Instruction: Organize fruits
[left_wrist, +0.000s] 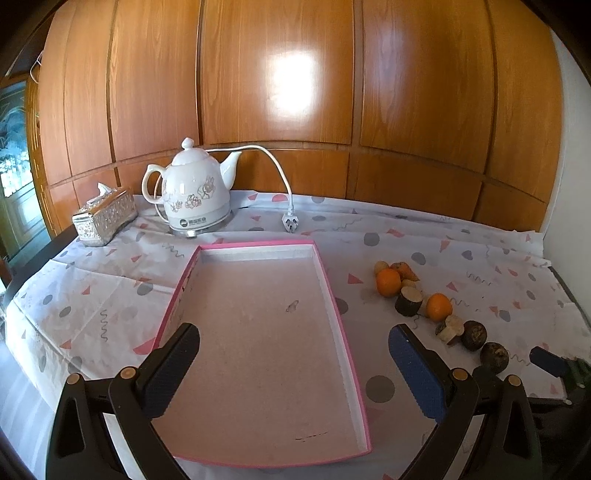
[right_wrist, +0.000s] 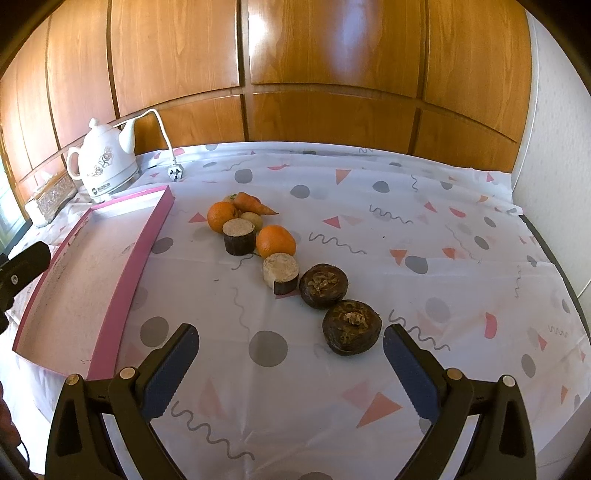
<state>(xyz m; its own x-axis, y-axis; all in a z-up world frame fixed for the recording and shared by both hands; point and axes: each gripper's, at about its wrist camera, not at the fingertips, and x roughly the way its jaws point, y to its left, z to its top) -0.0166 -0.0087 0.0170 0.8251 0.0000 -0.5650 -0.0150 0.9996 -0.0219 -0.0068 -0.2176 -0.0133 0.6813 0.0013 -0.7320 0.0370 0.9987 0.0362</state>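
Observation:
A shallow pink box (left_wrist: 334, 291) (right_wrist: 146, 240) lies open with nothing in it on the patterned cloth. To its right lies a row of produce: two oranges (right_wrist: 276, 240) (right_wrist: 221, 216) (left_wrist: 388, 282) (left_wrist: 439, 307), a carrot (right_wrist: 253, 203) (left_wrist: 405, 270), two cut dark-skinned cylinders (right_wrist: 239, 236) (right_wrist: 281, 272), two dark round fruits (right_wrist: 323, 285) (right_wrist: 351, 326) (left_wrist: 474, 333) (left_wrist: 494, 355) and a small pale piece (right_wrist: 252, 219). My left gripper (left_wrist: 293, 363) is open above the box's near end. My right gripper (right_wrist: 291, 360) is open, just short of the nearest dark fruit.
A white ceramic kettle (left_wrist: 195, 195) (right_wrist: 105, 164) with its cord and plug (left_wrist: 289, 222) stands behind the box. A silver tissue box (left_wrist: 104, 218) sits at the back left. Wooden panelling (left_wrist: 277, 92) closes the back; the table edge runs along the right (right_wrist: 554, 258).

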